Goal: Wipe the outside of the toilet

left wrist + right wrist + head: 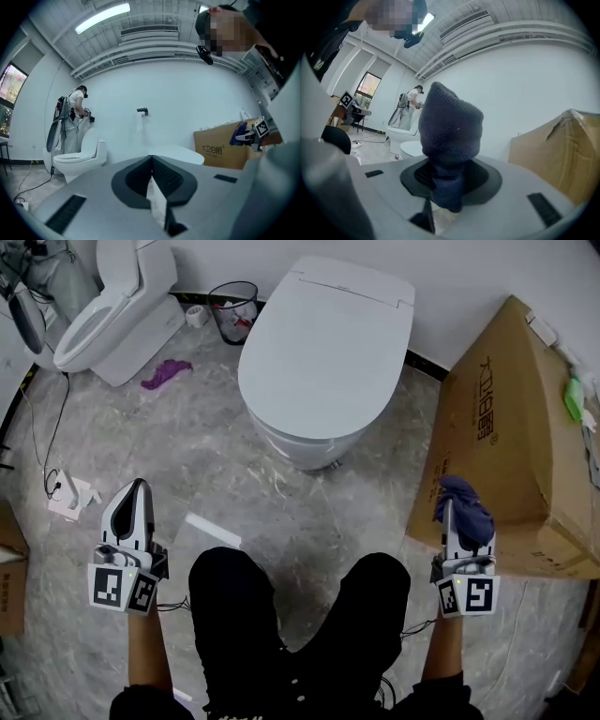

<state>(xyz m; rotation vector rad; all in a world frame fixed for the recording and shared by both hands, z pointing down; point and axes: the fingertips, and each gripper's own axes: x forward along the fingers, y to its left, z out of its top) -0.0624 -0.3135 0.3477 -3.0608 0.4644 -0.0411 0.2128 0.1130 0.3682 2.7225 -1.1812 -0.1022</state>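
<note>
The left hand-held gripper (141, 487) has its jaws pressed together with nothing between them; its own view shows the two dark pads (165, 174) meeting along one seam. The right hand-held gripper (451, 513) is clamped on a dark blue cloth (466, 502), which bunches up above the jaw tips and fills the middle of the right gripper view (449, 127). Both are held low, one either side of the holder's knees in black trousers (295, 610), and both point away from the body over the grey marbled floor (206, 460).

Just beside the right hand-held gripper, on its outer side, stands a large cardboard box (506, 427) with a green object (573, 399) lying near its far top edge. A white strip (213, 530) lies on the floor just ahead of the left hand-held gripper, and a small white item with a black cable (73, 498) sits on its outer side.

Ahead of both, between their lines of aim, is the toilet (323, 352), white, lid down, its back to the wall; neither hand-held gripper touches it.

Farther off, beyond the left hand-held gripper, a purple rag (167, 373) lies on the floor near a second toilet (112, 306) with its seat showing, and a black waste basket (234, 310) stands between the two toilets. In the left gripper view another person (75, 117) stands behind that second toilet.
</note>
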